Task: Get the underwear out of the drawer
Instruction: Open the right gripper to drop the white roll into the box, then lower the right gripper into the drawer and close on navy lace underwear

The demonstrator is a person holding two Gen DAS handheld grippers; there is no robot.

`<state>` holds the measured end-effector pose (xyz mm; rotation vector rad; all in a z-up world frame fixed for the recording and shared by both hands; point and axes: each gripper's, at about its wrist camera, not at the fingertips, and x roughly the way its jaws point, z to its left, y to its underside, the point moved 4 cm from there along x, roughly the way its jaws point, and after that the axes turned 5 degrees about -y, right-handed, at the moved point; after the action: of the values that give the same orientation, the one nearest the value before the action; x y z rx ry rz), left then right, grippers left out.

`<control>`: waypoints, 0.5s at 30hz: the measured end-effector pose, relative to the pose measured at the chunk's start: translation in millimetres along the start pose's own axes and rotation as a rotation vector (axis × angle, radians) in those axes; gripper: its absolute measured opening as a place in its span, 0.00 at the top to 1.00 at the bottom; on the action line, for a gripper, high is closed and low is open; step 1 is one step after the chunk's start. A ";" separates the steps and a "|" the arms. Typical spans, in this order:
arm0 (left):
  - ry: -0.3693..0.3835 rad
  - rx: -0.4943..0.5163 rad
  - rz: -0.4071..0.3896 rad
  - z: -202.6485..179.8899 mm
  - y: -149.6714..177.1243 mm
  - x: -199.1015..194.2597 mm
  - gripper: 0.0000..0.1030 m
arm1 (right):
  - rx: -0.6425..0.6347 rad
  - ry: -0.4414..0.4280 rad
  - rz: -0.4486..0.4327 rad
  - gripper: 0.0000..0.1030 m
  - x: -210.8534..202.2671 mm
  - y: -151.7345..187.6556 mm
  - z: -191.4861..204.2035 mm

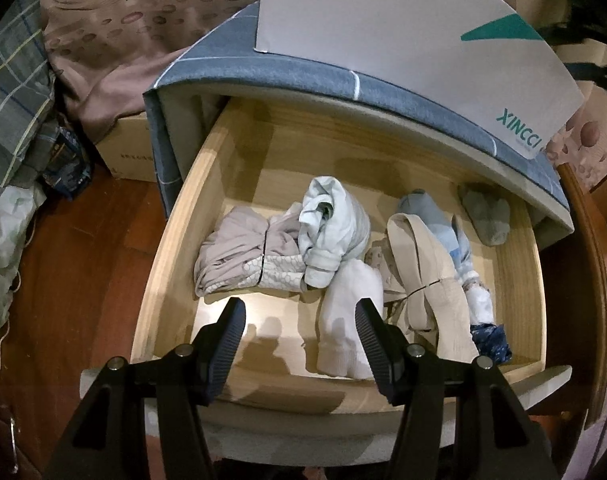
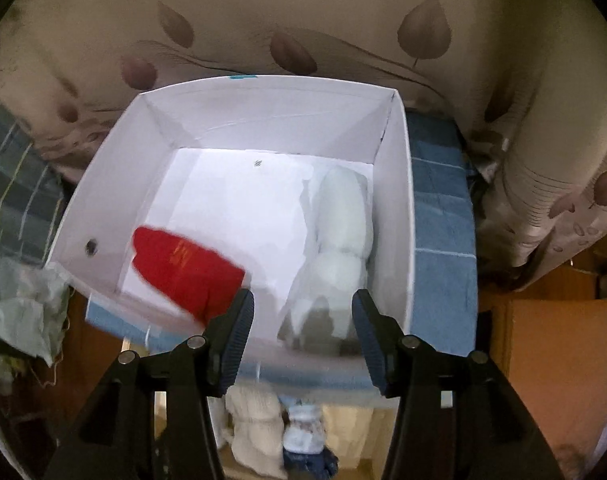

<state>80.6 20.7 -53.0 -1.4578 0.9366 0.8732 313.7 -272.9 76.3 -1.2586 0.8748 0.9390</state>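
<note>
Left gripper (image 1: 299,320): jaws wide, empty, above drawer (image 1: 175,240). Right gripper (image 2: 302,312): jaws parted, empty, red garment (image 2: 183,270) in white box (image 2: 395,184).

The drawer (image 1: 175,248) is pale wood with a visible grain and a smooth, matt finish. Its contents are soft cloth: a ribbed white sock (image 1: 343,320), a beige knit garment (image 1: 435,292) and a pale blue bundle (image 1: 331,228). The cabinet cover (image 1: 303,76) is matt blue woven fabric. The white box (image 2: 231,120) is smooth card, slightly glossy; inside lie a red cloth item (image 2: 183,268) and a white cloth roll (image 2: 339,224). The floor (image 1: 83,260) is glossy red-brown wood. Gripper pads (image 1: 227,344) are ribbed black plastic.
</note>
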 end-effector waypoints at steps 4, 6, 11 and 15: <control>-0.006 0.010 0.010 -2.9 1.9 1.5 0.43 | -0.011 -0.031 0.016 0.53 -25.0 33.1 -6.4; -0.008 0.011 0.016 -3.5 2.2 2.4 0.43 | -0.016 -0.037 0.031 0.53 -34.2 53.8 -12.8; -0.008 0.022 0.035 -6.2 2.9 5.7 0.43 | -0.030 -0.040 0.105 0.53 -31.6 102.0 -24.8; -0.020 0.029 0.038 -6.9 3.9 7.1 0.43 | -0.048 -0.042 0.221 0.53 -3.1 146.1 -30.0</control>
<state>80.0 13.1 -60.5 -1.4080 0.9614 0.8973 176.4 -293.4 21.7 -1.1946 0.9776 1.1636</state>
